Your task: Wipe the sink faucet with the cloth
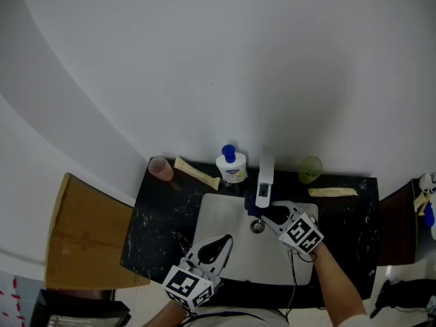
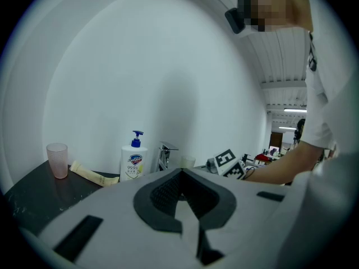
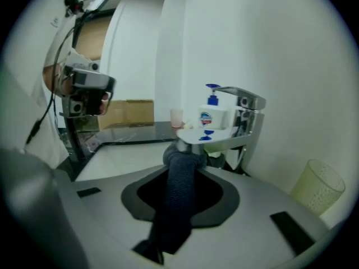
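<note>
- Cloth (image 3: 180,184): dark blue, pinched in the right gripper (image 3: 185,160). Its bunched end touched the underside of the faucet (image 3: 238,119) spout tip, at 12 o'clock from the jaws.
- Head view: the cloth was mostly hidden by the right gripper (image 1: 267,214) and the spout. Only a dark bit showed at 6 o'clock from the faucet (image 1: 265,181).
- Left gripper (image 2: 179,174): claw pressed together with nothing in it. Its body blocked the sink and the faucet base in the left gripper view.
- Head view: the left gripper (image 1: 225,240) sat over the sink (image 1: 218,213), at 7 o'clock from the drain (image 1: 257,227).
- Items at the right frame edge were cut off and too small to tell.
- Surface was a black marbled countertop (image 1: 157,216) with the white sink set in it.
- Soap bottle (image 1: 231,165) stood at 10 o'clock from the faucet, green cup (image 1: 310,169) at 2 o'clock.
- Pink cup (image 1: 161,168) stood at the far left, with a tube (image 1: 197,172) beside it. A second tube (image 1: 332,192) lay at the right.
- Room had a plain white wall (image 1: 218,67) behind. A cardboard box (image 1: 88,234) sat at 9 o'clock from the counter.
</note>
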The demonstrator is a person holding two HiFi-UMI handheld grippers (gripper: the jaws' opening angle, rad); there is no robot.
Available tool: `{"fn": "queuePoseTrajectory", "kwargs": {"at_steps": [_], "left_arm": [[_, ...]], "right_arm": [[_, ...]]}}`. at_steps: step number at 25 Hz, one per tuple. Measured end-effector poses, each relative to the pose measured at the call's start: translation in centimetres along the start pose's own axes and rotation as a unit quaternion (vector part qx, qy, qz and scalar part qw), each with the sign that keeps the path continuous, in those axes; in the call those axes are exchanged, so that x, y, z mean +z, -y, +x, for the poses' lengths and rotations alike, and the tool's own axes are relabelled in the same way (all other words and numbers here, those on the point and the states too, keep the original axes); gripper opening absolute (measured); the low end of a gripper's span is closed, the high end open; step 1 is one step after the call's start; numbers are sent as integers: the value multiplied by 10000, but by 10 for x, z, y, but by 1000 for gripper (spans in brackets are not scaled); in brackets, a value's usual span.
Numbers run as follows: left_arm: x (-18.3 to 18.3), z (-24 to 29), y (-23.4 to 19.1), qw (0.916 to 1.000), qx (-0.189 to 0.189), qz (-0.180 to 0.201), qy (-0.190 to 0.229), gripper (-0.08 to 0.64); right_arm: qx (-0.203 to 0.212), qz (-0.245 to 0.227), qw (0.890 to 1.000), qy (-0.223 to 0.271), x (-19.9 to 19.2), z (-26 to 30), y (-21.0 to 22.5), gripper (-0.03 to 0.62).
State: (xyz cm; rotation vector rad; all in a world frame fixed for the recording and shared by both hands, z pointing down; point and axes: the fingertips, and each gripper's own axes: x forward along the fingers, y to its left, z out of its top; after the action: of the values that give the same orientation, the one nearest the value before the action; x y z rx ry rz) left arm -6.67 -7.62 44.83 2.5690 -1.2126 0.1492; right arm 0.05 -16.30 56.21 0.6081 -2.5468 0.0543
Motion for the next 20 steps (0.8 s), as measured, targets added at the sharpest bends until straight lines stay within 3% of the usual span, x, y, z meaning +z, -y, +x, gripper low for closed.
{"fn": "queuePoseTrajectory", "kwargs": {"at_steps": [2,6,10,16,20], "left_arm": [[1,1,-1,10000,-2,4,10,-3],[3,2,0,10000,20,-3,-5,-3],[1,2,1,10000,2,1,15,-3],[0,3,-1,10000,37,-32,13,-3],[0,3,-4,10000,42,-59,28,-3]], "right_arm": [[161,-42,9998,101,4,-4,-19,100],[-38,-45,10000,59,3,-5,-4,100],[-507,-303,9979,-278,-6,-3,35,100],[-1324,-76,9909,-212,3,0,97,100],[-776,-35,9970,-73,2,-1,55,100]]}}
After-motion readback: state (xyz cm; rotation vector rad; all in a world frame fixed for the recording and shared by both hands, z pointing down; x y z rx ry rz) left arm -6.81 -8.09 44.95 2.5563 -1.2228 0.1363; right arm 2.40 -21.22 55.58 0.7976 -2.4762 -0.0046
